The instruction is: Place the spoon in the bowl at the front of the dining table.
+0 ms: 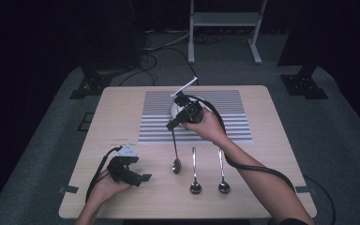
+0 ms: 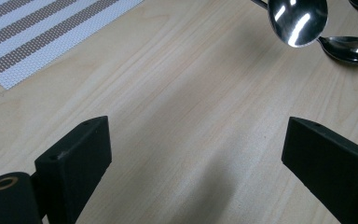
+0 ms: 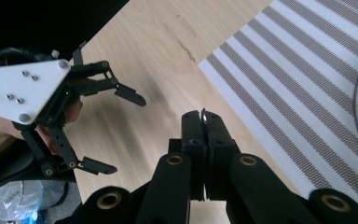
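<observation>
Right gripper (image 1: 174, 123) — fingers clamping spoon (image 1: 175, 154)

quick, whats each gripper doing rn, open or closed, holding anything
Left gripper: open, jaws wide apart, holding nothing.
Right gripper: shut on a spoon by its handle.

Left hand (image 1: 104, 185) near left of bench, palm up, cradling left gripper (image 1: 138, 171); jaws spread wide, pointing right. Right forearm reaches from near right toward bench centre. Right hand (image 1: 207, 125) grips right gripper (image 1: 176, 123), angled down-left; jaws pressed together on thin metal spoon handle (image 3: 204, 116).
</observation>
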### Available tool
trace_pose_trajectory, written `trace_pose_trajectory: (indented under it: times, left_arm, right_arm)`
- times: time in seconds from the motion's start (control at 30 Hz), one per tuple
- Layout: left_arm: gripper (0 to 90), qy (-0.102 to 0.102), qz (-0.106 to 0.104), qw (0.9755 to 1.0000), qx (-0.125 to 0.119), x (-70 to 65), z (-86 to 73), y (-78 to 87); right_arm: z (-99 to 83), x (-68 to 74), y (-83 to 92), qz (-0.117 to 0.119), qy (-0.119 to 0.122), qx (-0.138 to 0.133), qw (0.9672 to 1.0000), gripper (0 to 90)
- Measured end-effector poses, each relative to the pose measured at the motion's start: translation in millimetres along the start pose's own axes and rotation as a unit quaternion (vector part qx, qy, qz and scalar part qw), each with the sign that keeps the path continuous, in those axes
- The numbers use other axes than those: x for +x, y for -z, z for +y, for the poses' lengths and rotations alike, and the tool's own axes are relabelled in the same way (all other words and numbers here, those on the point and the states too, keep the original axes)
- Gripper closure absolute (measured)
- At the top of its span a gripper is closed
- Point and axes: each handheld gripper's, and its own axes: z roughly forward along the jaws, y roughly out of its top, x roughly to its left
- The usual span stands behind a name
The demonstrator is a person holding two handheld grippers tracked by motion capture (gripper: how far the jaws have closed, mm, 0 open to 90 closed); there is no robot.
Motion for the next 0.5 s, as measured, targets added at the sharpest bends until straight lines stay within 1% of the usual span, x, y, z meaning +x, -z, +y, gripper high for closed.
trace_pose_trajectory:
  times: [0.37,0.5]
  left_arm:
    - [7.2,0.001,0.008,0.9999,-0.007,2.9,-0.1,4.0]
    - [7.1,0.004,0.009,0.9999,-0.009,2.6,0.0,3.5]
  right_arm:
    - [9.0,-5.2,12.9,-0.010,-0.007,-0.018,0.9998,88.2]
    - [11.9,-9.3,17.7,-0.013,-0.012,-0.026,0.9995,88.2]
